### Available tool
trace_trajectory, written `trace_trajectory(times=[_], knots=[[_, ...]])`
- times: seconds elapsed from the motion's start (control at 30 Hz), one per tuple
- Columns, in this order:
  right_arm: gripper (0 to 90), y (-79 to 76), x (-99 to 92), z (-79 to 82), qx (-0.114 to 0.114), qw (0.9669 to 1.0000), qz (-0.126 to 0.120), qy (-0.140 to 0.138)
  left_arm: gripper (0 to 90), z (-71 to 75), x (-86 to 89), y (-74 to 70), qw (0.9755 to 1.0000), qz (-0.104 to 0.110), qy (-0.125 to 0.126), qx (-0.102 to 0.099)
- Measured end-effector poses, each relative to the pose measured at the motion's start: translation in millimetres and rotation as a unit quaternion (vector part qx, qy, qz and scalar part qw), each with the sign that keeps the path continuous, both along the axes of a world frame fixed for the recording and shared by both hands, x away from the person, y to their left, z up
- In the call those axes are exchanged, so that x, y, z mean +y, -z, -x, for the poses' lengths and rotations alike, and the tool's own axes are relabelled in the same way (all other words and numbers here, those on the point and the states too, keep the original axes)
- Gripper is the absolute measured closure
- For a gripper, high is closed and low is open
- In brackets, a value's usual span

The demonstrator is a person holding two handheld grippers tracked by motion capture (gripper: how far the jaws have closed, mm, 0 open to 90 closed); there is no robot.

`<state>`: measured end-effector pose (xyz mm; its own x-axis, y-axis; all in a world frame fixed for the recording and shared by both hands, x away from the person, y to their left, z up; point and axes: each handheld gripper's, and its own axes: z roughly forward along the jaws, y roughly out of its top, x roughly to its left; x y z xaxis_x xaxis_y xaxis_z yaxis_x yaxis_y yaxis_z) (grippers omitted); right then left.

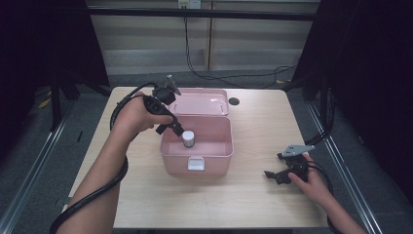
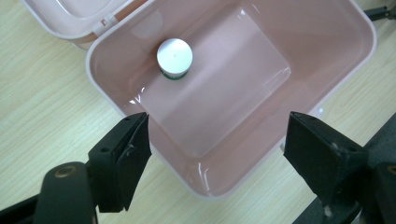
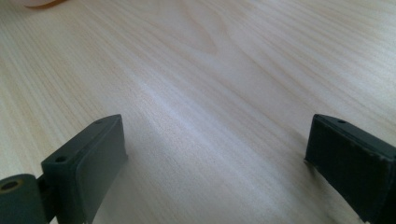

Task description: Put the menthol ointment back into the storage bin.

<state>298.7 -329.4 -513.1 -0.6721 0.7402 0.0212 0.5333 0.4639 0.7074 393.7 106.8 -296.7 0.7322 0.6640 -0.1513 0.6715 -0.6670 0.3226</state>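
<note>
A pink plastic box [image 1: 197,155] stands open in the middle of the table, its lid [image 1: 199,102] laid back behind it. Inside stands a small jar with a white cap [image 1: 188,138], upright near the box's wall [image 2: 174,57]. My left gripper [image 1: 176,129] hovers over the box's left rim, jaws pointing down into it. In the left gripper view my left gripper [image 2: 217,154] is open with nothing between its pads, and the jar sits apart from them. My right gripper [image 1: 274,176] rests low on the table at the right, open over bare wood [image 3: 215,158].
The light wooden table [image 1: 253,122] has a small dark hole [image 1: 234,101] behind the box. Black cables trail from both grippers. Metal rails run along the floor on either side, and dark curtains flank the table.
</note>
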Motion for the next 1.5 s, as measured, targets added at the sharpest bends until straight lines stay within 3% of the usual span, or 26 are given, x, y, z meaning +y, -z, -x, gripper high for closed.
trace_trajectory(times=[0.27,0.7,1.03,1.17,1.5], knots=[[4.5,-0.1,0.0,0.1,0.0,1.0,0.001,0.001,22.2,9.1,18.8,-1.1,1.0,0.0,0.0,-0.001],[4.5,0.1,0.0,0.1,0.0,1.0,-0.001,0.0,21.7,22.4,60.6,14.4,0.9997,0.006,-0.024,0.006],[4.5,0.0,0.0,0.3,0.002,1.0,0.0,0.0,21.7,29.4,88.7,50.4,0.9983,0.027,-0.051,0.004],[4.5,0.0,0.0,0.3,0.002,1.0,0.0,0.0,21.7,31.7,95.5,69.7,0.9978,0.035,-0.055,0.011],[4.5,0.0,0.1,0.4,0.001,1.0,0.0,0.001,21.7,41.1,106.3,105.5,0.9953,0.051,-0.083,0.002]])
